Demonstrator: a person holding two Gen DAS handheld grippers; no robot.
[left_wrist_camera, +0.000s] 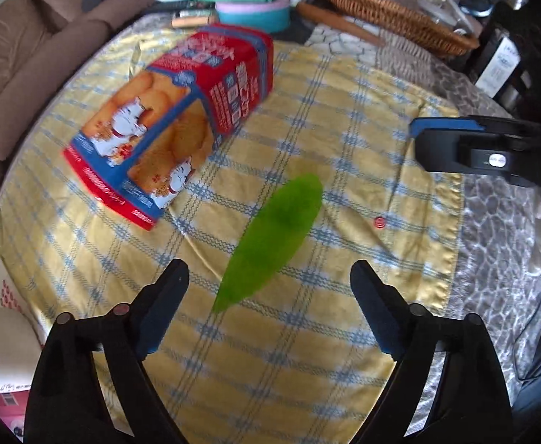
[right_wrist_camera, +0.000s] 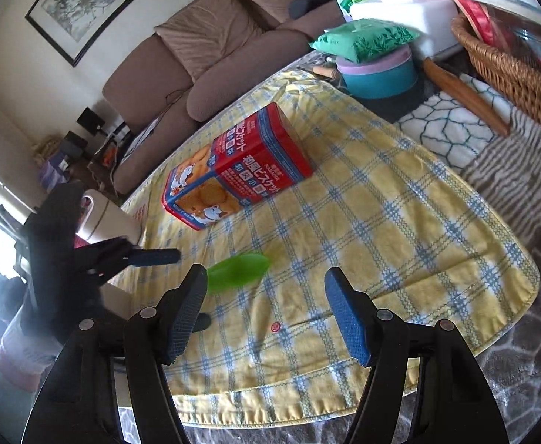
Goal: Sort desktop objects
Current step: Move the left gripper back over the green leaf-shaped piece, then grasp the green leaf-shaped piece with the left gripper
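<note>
A green leaf-shaped object lies on the yellow checked cloth, blurred, with its near end between the fingertips of my left gripper, which is open and holds nothing. A red and blue biscuit box lies on its side further left on the cloth. My right gripper comes in from the right edge, above the cloth. In the right wrist view my right gripper is open and empty, the green object is just beyond its left finger, and the biscuit box is further back.
At the back stand a wicker basket, a teal round tin with a green packet on top, and a wooden rolling pin. A brown sofa runs behind the table. A small red button sits on the cloth.
</note>
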